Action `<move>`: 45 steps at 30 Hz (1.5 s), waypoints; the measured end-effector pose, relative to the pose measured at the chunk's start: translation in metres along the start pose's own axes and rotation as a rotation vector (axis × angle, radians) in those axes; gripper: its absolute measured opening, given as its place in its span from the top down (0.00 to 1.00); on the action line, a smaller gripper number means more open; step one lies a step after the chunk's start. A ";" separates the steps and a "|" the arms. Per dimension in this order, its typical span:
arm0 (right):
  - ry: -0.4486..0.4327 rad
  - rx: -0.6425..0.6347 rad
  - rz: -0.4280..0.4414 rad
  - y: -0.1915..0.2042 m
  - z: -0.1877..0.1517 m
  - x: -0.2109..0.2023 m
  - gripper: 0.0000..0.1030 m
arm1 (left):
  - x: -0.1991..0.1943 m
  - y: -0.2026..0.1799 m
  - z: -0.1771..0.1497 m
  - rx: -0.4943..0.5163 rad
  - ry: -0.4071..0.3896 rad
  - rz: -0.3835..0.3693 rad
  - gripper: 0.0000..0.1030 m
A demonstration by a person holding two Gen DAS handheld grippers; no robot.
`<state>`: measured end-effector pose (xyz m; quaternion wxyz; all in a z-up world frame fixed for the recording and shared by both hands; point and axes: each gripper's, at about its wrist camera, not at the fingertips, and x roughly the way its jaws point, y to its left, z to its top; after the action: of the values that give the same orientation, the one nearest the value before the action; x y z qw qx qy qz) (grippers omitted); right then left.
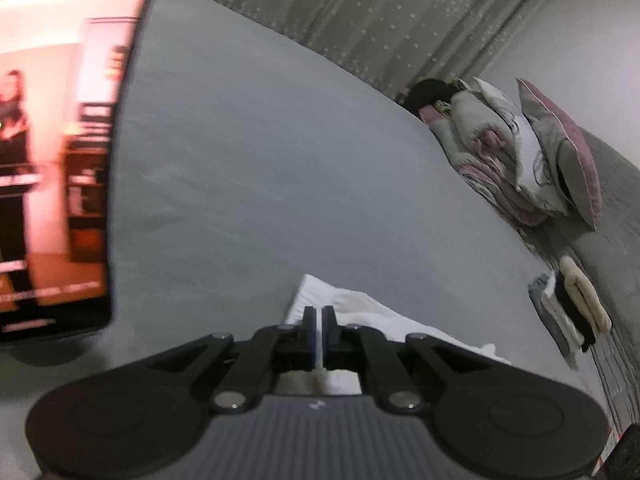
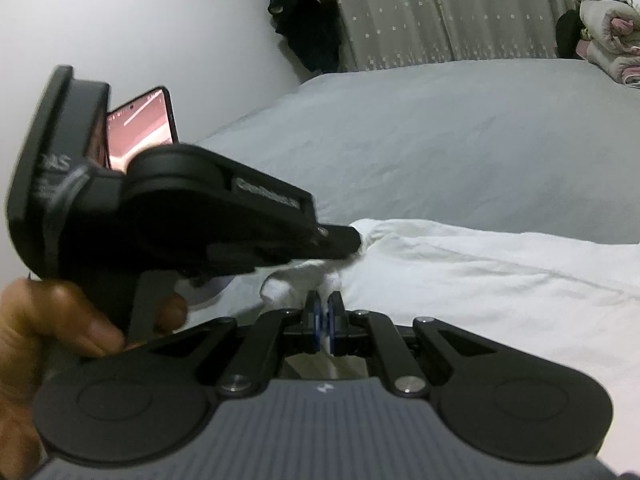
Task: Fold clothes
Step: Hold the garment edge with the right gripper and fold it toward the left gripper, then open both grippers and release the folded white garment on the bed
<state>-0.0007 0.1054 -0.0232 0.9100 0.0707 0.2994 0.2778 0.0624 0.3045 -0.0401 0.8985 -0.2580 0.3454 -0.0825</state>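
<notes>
A white garment (image 2: 480,264) lies spread on the grey bed sheet (image 2: 440,140), reaching to the right edge of the right wrist view. My right gripper (image 2: 325,303) is shut on a bunched edge of it. My left gripper (image 2: 356,242) comes in from the left of that view, held by a hand (image 2: 44,320), and pinches the same white cloth a little farther back. In the left wrist view my left gripper (image 1: 319,312) is shut on a thin fold of the white garment (image 1: 384,320), which trails off to the right over the bed sheet (image 1: 260,160).
A pile of folded bedding and pillows (image 1: 516,152) sits at the far side of the bed, with a small stack of folded clothes (image 1: 568,312) nearer. A phone screen (image 1: 48,152) glows pink at left. A dark garment (image 2: 308,16) hangs by starred curtains (image 2: 440,12).
</notes>
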 end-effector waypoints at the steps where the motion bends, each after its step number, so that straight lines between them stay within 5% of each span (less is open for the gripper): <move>1: 0.002 -0.005 -0.003 0.001 -0.001 0.001 0.94 | -0.002 0.002 0.000 -0.007 -0.003 0.006 0.98; 17: 0.038 -0.004 0.072 0.010 -0.005 -0.017 0.85 | -0.038 -0.014 -0.010 0.024 -0.078 -0.008 0.93; 24: 0.050 0.011 0.046 -0.008 0.000 -0.049 0.85 | -0.038 -0.019 -0.028 0.085 -0.018 0.055 0.93; 26: 0.054 0.012 0.029 -0.017 0.002 -0.058 0.76 | -0.038 -0.020 -0.032 0.103 -0.010 0.097 0.91; 28: 0.058 0.012 0.011 -0.030 0.003 -0.070 0.62 | -0.044 -0.023 -0.035 0.128 -0.032 0.123 0.79; 30: 0.063 0.017 -0.003 -0.045 0.006 -0.081 0.59 | -0.052 -0.030 -0.038 0.162 -0.061 0.128 0.52; 38: 0.092 0.097 -0.098 -0.119 0.011 -0.117 0.58 | -0.059 -0.082 -0.057 0.341 -0.095 0.044 0.42; 45: 0.098 0.125 -0.166 -0.163 0.005 -0.131 0.58 | -0.022 -0.151 -0.098 0.598 -0.002 -0.078 0.39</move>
<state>-0.0092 -0.1020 -0.0009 0.9080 0.0886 0.3650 0.1857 -0.0140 0.1429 -0.0101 0.9312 0.0047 0.2947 -0.2145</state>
